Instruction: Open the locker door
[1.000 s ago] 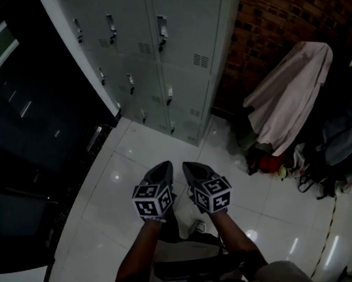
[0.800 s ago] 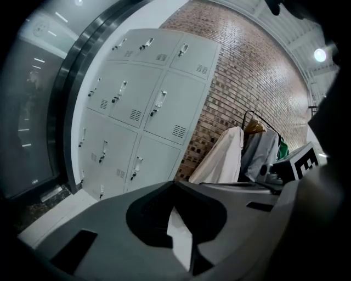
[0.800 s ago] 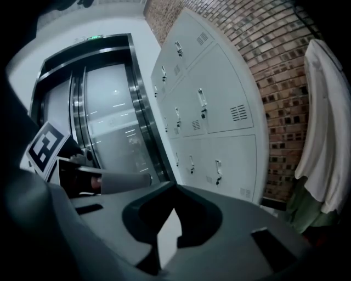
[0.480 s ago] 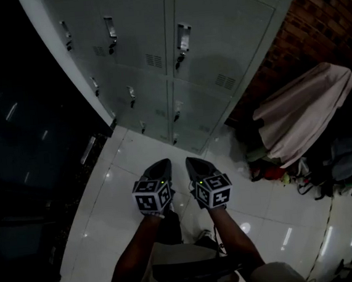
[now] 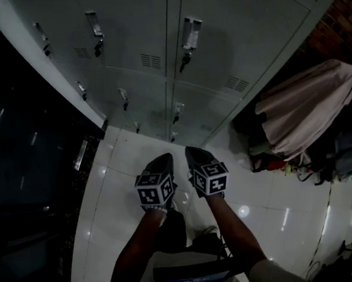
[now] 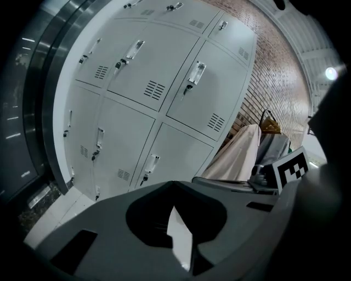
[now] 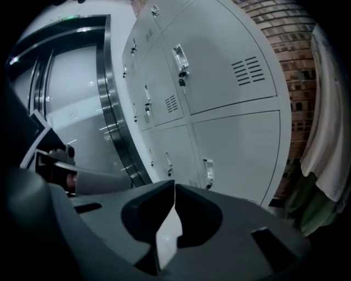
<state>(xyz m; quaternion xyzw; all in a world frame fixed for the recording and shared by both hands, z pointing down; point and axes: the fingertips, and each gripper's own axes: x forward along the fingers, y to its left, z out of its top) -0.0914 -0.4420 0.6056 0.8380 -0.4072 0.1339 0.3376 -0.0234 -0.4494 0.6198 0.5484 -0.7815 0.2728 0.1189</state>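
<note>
Item: grey steel locker bank [image 5: 229,45], every door in view closed; task judged barely begun.
You held your left gripper [image 5: 163,157] with its jaws clenched on nothing and your right gripper [image 5: 190,149] empty, its jaws just opening, both low over the glossy white tiled floor [image 5: 120,173] and well apart from the lockers. No metal latch handle [image 5: 189,33] was touched. The reach, the grip on a handle and the pull all remained.

A pale cloth [image 5: 309,109] hangs draped near a brick wall [image 5: 340,25], beside glossy white floor tiles [image 5: 116,192].
</note>
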